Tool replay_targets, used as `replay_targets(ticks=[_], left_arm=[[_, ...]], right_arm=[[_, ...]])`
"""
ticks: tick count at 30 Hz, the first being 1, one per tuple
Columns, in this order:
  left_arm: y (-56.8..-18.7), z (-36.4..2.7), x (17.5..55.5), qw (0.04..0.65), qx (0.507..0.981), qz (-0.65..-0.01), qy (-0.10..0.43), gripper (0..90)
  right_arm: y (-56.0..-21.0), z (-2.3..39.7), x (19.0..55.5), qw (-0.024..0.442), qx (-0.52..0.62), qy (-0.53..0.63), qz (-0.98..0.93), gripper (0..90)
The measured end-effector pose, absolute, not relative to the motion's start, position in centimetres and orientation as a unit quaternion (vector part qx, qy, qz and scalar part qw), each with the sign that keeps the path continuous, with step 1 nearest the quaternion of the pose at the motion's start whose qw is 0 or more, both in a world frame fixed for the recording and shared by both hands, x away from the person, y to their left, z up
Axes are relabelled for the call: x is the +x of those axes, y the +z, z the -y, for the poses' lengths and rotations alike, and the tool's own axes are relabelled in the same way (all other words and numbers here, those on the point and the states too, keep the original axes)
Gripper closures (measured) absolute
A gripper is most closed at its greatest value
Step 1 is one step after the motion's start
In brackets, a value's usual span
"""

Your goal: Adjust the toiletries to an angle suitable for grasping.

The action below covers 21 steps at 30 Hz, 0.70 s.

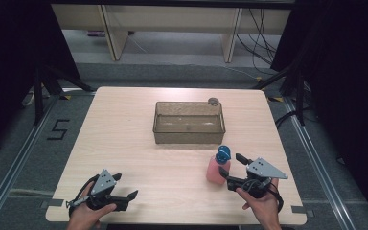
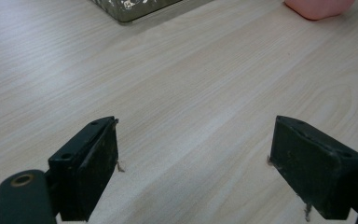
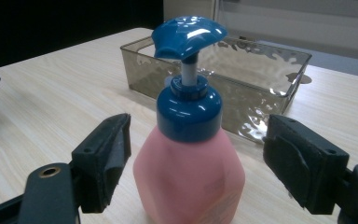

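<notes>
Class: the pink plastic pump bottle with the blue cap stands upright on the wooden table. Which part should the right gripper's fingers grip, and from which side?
Grip the pink plastic pump bottle on its wide body, below the blue collar. Come level from the person's side, where the right gripper already straddles it, open. The pump head overhangs and would likely press down, so avoid it.

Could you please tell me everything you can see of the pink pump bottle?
The pink plastic pump bottle stands upright on the pale wooden table, in front of the smoky clear plastic bin. It has a blue collar and blue pump head on a pale stem. The right gripper brackets its body, jaws not yet touching it.
</notes>
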State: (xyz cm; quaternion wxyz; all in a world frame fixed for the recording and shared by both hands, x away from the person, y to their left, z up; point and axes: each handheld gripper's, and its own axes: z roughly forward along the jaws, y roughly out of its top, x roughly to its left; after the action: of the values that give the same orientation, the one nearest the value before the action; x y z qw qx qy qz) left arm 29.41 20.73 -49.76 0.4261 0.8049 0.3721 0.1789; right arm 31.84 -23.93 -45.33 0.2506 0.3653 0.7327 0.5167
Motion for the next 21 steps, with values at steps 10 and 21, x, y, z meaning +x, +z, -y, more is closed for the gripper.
replay_targets(ticks=[10,21], left_arm=[[-49.9,-20.6,29.5,0.434,0.802,-0.370,0.177,14.7],[-49.7,-20.6,29.6,0.428,0.806,-0.367,0.180,14.8]], right_arm=[[-45.4,23.3,32.5,0.242,0.357,0.521,-0.737,24.8],[-45.3,22.8,33.0,0.250,0.354,0.516,-0.739,25.4]])
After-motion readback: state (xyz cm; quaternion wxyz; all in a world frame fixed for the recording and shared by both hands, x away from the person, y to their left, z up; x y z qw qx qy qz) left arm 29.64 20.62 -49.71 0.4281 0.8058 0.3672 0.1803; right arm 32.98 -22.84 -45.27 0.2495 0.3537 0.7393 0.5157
